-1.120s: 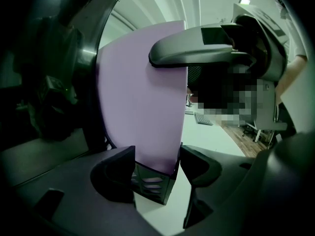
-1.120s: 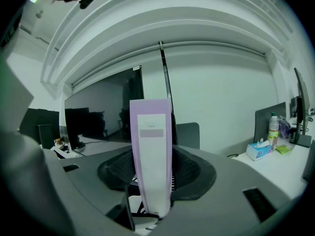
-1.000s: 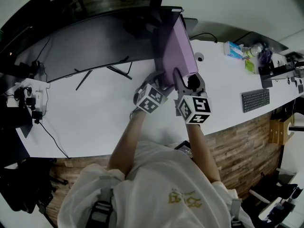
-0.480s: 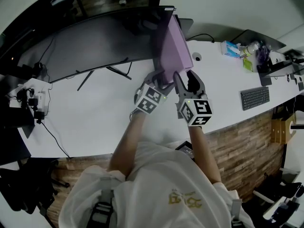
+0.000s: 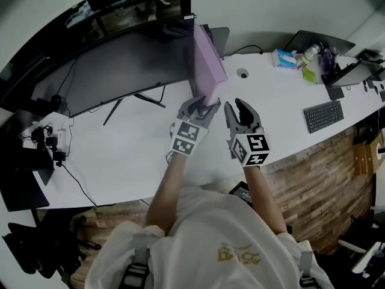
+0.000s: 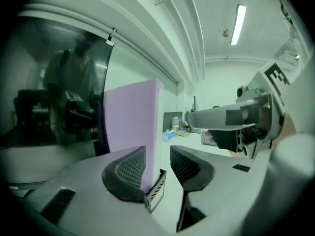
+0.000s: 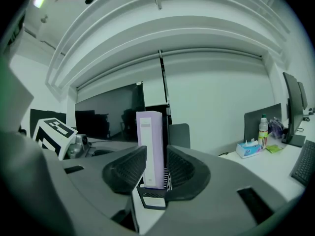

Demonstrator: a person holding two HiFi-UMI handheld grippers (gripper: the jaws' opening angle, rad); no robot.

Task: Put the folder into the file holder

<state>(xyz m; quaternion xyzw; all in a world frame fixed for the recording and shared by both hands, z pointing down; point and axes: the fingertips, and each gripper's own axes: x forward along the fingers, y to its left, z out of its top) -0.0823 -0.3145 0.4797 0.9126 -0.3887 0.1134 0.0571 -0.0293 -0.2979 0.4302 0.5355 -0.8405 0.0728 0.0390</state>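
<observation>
- Two hand-held tools are out in front of me over a wide white surface [image 5: 132,143], both aimed at a lilac folder [image 5: 207,71].
- The folder stands upright on its bottom edge inside a black mesh file holder [image 7: 153,200], close to the right end of a curved dark monitor [image 5: 120,59].
- A narrow white label [image 7: 146,146] runs down the folder's spine. Any writing on it is too small to read.
- My left tool [image 5: 203,104] sits right at the folder's lower near corner. Its jaws have just been closing but stand apart. The folder's edge and a corner of the file holder show in the gap, with clear space beside the right jaw, so it grips nothing.
- My right tool [image 5: 234,104] is just beside the left one and a little back from the folder. Its jaws have also just been closing and are apart, with nothing touching them. The folder and file holder show between them, farther off.
- Each tool carries a marker cube [image 5: 252,149] with black-and-white squares and no words.
- Far right on the surface are a blue tissue box [image 5: 283,58], a bottle [image 7: 263,127] and a dark keyboard [image 5: 323,115]. Their print is unreadable.
- My pale shirt [image 5: 198,221] bears gold lettering, too blurred to read.
</observation>
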